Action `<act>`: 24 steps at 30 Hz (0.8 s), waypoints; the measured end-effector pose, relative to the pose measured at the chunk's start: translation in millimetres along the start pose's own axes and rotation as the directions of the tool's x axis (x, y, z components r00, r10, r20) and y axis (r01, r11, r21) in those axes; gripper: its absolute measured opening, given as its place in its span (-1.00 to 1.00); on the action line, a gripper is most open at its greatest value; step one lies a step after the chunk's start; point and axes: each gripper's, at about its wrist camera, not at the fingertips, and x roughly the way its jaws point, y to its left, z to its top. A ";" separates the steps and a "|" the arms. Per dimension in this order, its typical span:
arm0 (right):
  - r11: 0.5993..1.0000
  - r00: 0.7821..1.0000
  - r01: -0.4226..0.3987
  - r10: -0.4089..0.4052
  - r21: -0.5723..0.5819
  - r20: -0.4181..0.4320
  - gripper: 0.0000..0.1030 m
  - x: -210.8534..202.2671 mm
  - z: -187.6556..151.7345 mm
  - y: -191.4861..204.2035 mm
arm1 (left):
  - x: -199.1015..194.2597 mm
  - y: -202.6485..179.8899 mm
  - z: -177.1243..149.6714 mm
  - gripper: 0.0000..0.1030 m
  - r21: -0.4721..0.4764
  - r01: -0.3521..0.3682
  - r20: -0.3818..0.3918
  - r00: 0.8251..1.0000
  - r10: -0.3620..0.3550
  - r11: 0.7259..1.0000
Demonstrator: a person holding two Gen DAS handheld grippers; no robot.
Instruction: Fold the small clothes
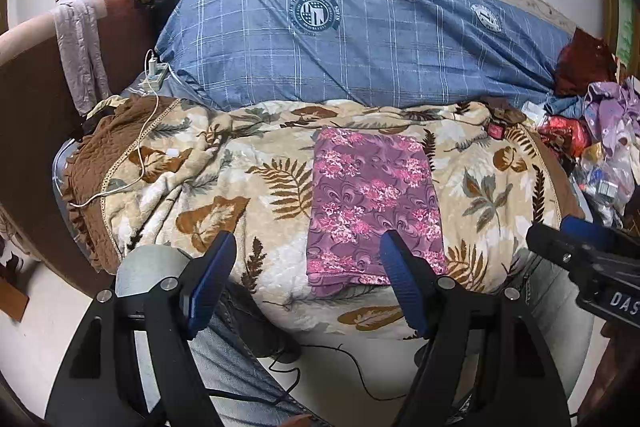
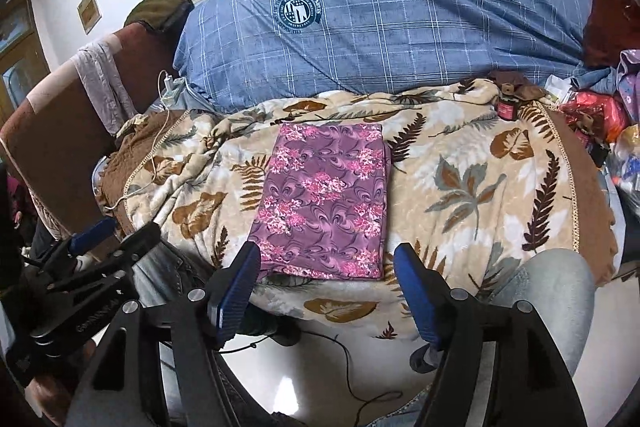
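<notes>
The left gripper (image 1: 307, 259), a black two-finger frame with ribbed blue pads, stands with its jaws spread wide, nothing between them. Its fingers reach forward and slightly upward. The right gripper (image 2: 327, 269), of the same black frame and blue pads, likewise has its jaws wide apart and grips nothing. Each appears at the edge of the other's view: the right one (image 1: 580, 247) to the right, the left one (image 2: 104, 239) to the left, side by side at similar height. The person's jeans-clad knees (image 2: 548, 279) sit below.
</notes>
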 end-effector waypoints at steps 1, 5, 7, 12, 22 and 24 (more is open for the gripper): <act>1.000 1.000 0.000 0.000 0.001 -0.001 0.38 -0.1 -0.5 0.2 | -2.0 0.1 -0.1 0.44 -0.004 0.003 0.003 1.000 -0.003 1.000; 1.000 1.000 0.001 -0.001 0.003 -0.001 0.38 -0.9 -1.6 4.1 | -7.2 1.4 0.8 0.44 -0.005 0.006 0.014 1.000 -0.006 1.000; 1.000 1.000 0.001 -0.001 -0.001 0.002 0.38 -1.8 -1.8 5.6 | -8.7 1.0 1.2 0.45 0.000 0.010 0.019 1.000 -0.010 1.000; 1.000 1.000 0.003 -0.003 -0.003 0.010 0.38 -5.3 -3.5 7.2 | -10.7 -2.0 0.8 0.45 0.005 0.013 0.022 1.000 -0.013 1.000; 1.000 1.000 -0.001 0.000 0.012 0.023 0.40 -8.0 -0.3 2.0 | -6.9 -13.3 5.1 0.47 0.037 0.021 0.013 1.000 -0.021 0.999; 1.000 1.000 -0.005 0.005 0.018 0.020 0.40 -4.1 2.0 1.5 | -1.0 -12.3 6.8 0.47 0.034 0.014 -0.001 1.000 -0.014 0.999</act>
